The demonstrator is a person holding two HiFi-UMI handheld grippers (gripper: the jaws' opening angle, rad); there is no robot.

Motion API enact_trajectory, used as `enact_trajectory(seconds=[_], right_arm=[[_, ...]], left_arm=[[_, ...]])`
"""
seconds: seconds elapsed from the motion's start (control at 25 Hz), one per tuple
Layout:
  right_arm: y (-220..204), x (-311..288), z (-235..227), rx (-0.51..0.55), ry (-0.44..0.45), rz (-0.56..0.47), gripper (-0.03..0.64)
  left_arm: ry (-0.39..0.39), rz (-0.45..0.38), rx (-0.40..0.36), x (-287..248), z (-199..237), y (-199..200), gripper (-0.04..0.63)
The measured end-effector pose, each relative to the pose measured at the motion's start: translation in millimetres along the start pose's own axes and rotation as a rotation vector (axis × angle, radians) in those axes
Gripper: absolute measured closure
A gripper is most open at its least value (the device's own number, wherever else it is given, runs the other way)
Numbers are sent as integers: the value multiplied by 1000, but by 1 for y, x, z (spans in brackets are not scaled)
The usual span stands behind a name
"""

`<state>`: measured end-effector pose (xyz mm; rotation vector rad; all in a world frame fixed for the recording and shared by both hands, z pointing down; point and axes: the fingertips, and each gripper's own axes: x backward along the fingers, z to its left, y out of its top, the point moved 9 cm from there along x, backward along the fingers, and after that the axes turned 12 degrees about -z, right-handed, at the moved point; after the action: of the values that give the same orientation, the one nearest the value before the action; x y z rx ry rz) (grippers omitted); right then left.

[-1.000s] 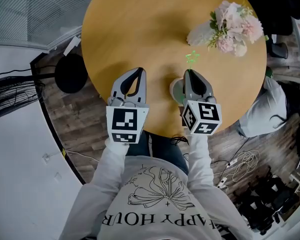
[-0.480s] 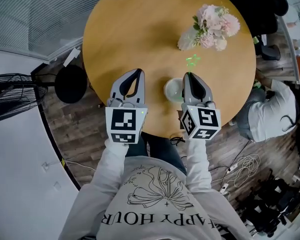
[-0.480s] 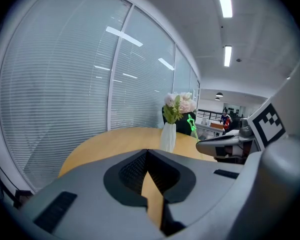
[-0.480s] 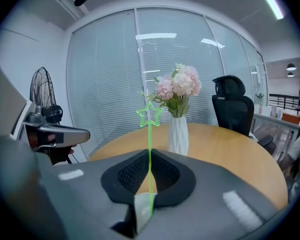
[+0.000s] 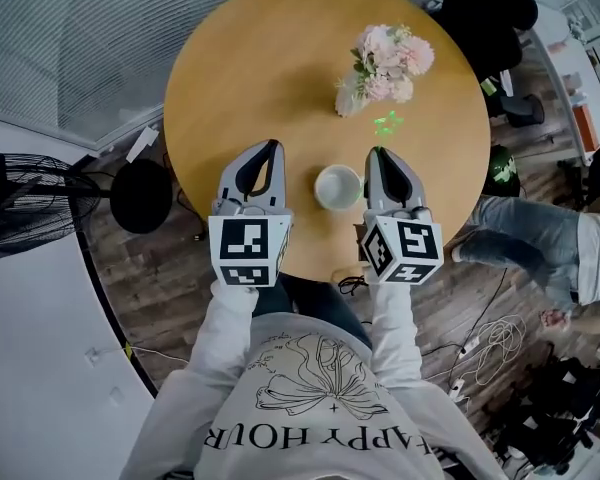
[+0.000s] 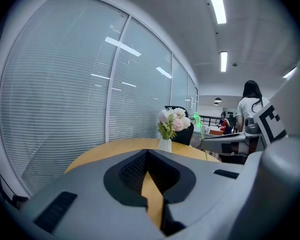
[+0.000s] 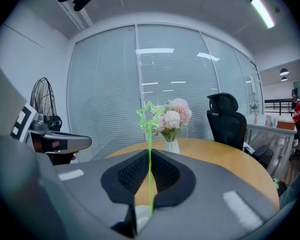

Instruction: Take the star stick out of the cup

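Observation:
A white cup (image 5: 337,187) stands on the round wooden table (image 5: 260,58), between my two grippers. My right gripper (image 5: 379,155) is just right of the cup and is shut on the thin green star stick (image 7: 150,171). The stick rises upright between the jaws, with its star (image 5: 386,125) above the tips and beyond the cup. The star (image 7: 149,115) shows in front of the flowers in the right gripper view. The stick's lower end is hidden. My left gripper (image 5: 270,152) hovers left of the cup, shut and empty (image 6: 148,152).
A white vase of pink flowers (image 5: 380,63) stands on the table beyond the cup. A black office chair (image 5: 480,8) is at the far side. A fan (image 5: 20,198) and a black round stand (image 5: 140,195) sit left of the table. A person (image 5: 540,248) sits at the right.
The cup was half hidden under my right gripper a second ago and now shows whole to its left. The head view has shifted, so vase and table sit further left in the picture.

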<state>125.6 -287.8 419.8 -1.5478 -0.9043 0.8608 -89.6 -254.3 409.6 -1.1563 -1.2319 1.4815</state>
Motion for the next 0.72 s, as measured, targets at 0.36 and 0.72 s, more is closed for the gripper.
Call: enact_trajectory(seconds=[0.36, 0.72], right_arm=[[43, 12, 0, 23, -7, -104, 594], [76, 21, -2, 34, -13, -186, 594]], left_arm=[[-11, -81, -26, 6, -10, 32, 590], [-14, -153, -50, 13, -14, 62, 589]])
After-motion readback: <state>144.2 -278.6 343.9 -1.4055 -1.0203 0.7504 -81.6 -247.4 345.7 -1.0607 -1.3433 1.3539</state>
